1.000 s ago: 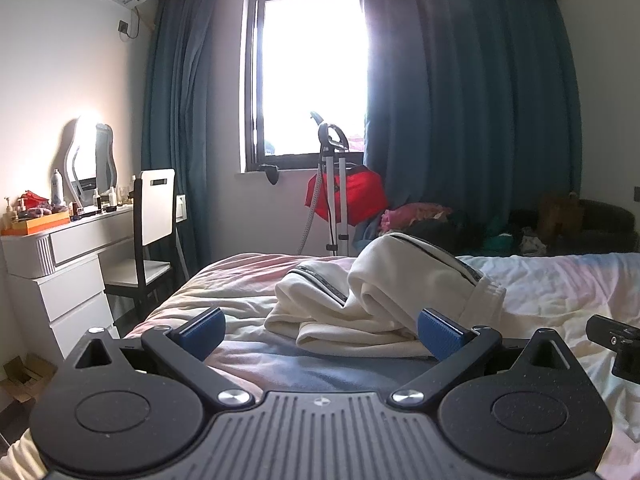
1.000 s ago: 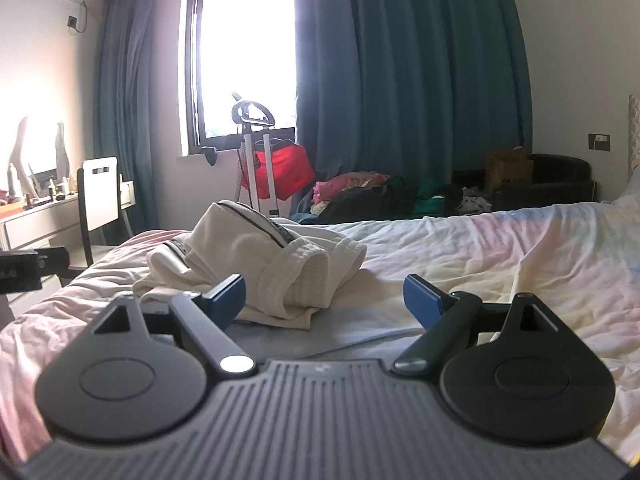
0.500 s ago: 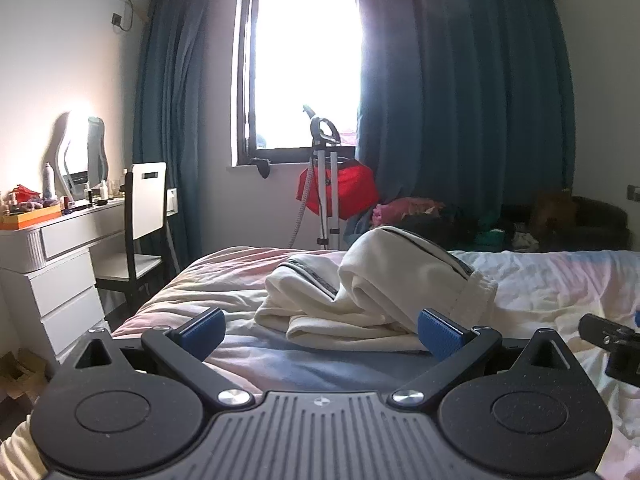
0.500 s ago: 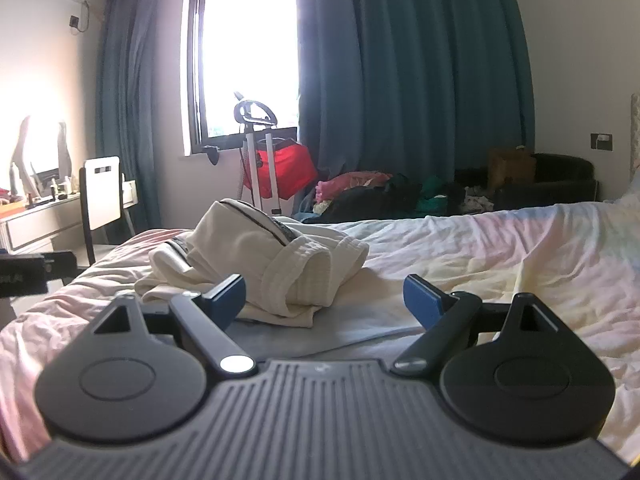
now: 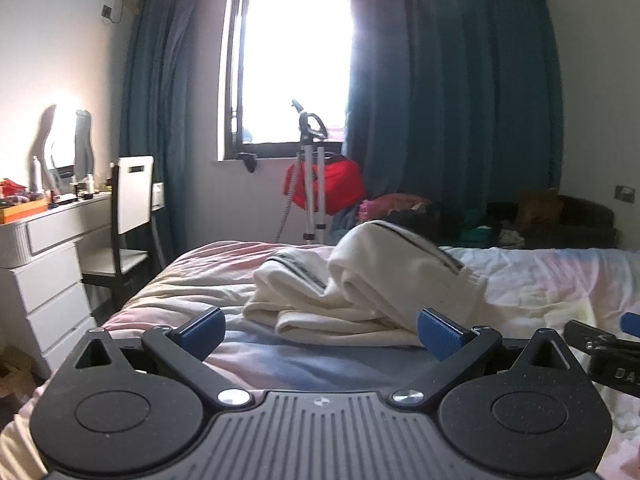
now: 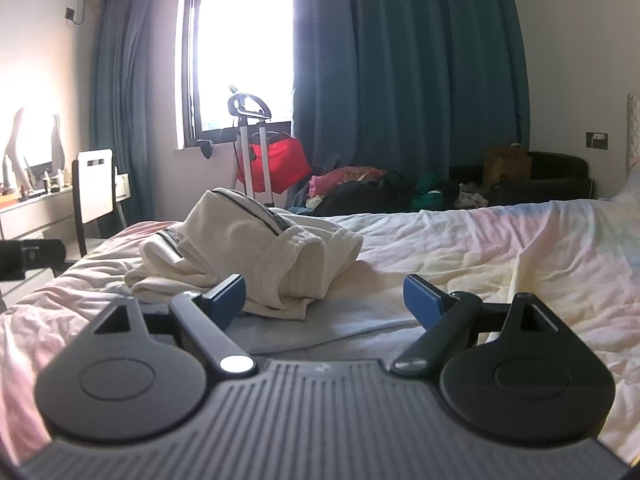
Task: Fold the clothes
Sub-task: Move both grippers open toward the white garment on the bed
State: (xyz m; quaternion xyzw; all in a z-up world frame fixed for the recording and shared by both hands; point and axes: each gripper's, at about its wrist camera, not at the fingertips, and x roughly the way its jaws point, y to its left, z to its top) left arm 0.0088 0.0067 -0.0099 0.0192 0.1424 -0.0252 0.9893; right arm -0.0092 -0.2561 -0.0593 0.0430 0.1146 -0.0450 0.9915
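Both grippers, left gripper (image 5: 320, 330) and right gripper (image 6: 325, 300), gape before cream garment (image 5: 372, 280).

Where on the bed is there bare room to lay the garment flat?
Bare sheet runs right of the cream garment across the bed. A smaller strip lies between it and the right gripper. The desk is cluttered.

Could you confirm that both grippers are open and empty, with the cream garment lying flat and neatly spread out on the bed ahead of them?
Not quite: the cream garment is bunched in a rumpled heap, not spread flat, as the right wrist view shows plainly. The rest holds: the left gripper and right gripper are both open and empty, and the garment lies on the bed ahead of them.
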